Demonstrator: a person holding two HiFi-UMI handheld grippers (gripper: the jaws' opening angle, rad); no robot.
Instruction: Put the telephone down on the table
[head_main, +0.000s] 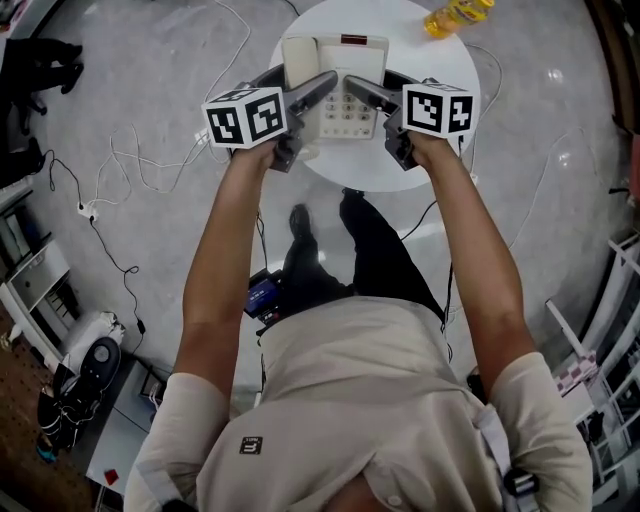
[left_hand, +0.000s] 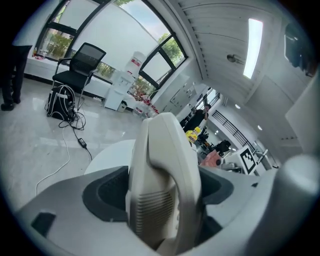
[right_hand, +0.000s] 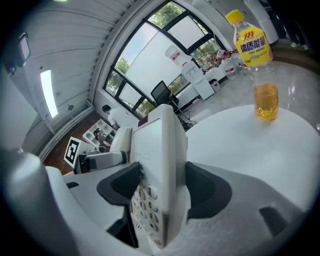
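The left tool (head_main: 312, 93) and right tool (head_main: 363, 91) each clamp a side of the phone (head_main: 335, 70) at the desk's (head_main: 405, 28) near edge, so setting it down and releasing seem left.

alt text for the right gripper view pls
The right claw is shut on the keypad side of a white telephone, which stands edge-on between its jaws. Beyond is a round white table with a bottle holding a little yellow drink at its far side, and large windows behind.
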